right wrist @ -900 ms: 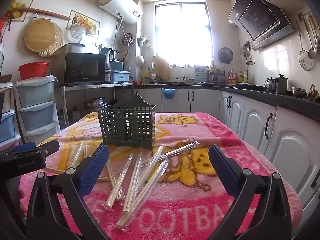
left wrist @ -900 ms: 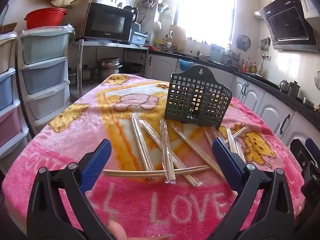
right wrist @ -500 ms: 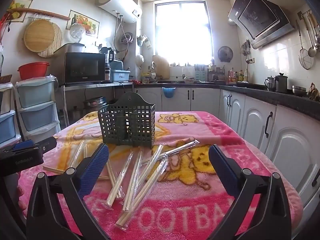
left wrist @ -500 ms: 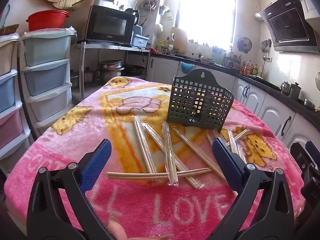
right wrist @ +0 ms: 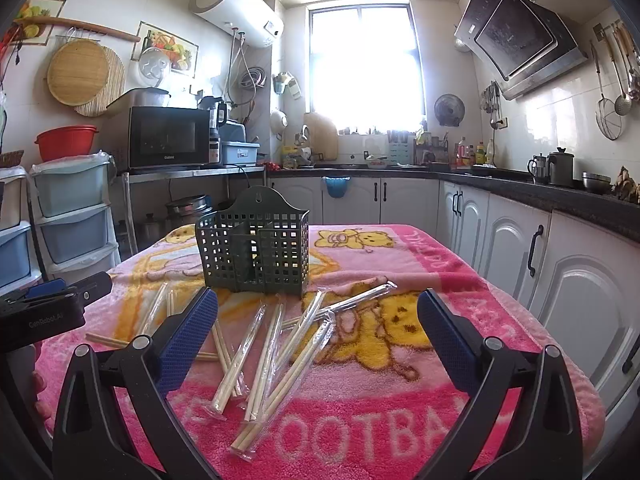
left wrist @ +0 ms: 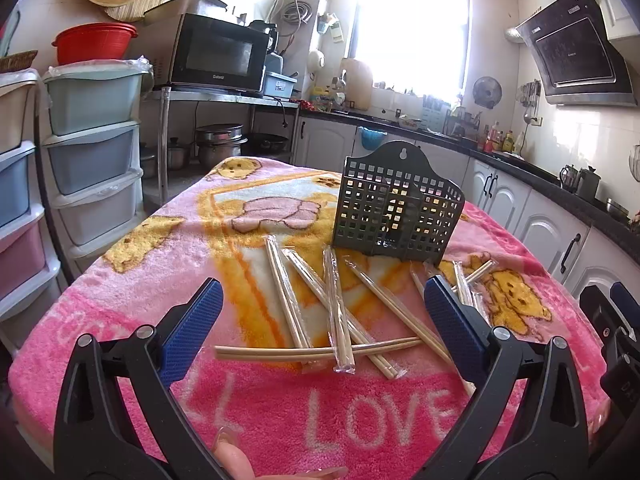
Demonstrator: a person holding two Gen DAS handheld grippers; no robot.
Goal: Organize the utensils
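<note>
- We see the wrapped chopsticks (left wrist: 338, 312) scattered mid-table, just in front of the upright dark green utensil basket (left wrist: 396, 212).
- Our left gripper (left wrist: 320, 332) and right gripper (right wrist: 318, 330) hover over the near edge, jaws spread wide, holding nothing.
- The pink blanket (right wrist: 360, 432) lies bare toward the far edge.
- White cabinets (right wrist: 580, 300) crowd the right side, stacked drawers (left wrist: 92, 152) the left.
- One bare pair (left wrist: 316, 350) possibly lies crosswise under the packets.

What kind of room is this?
A home kitchen, most likely: there's a microwave, a range hood on the wall, and wrapped chopsticks lying beside a utensil holder.
</note>
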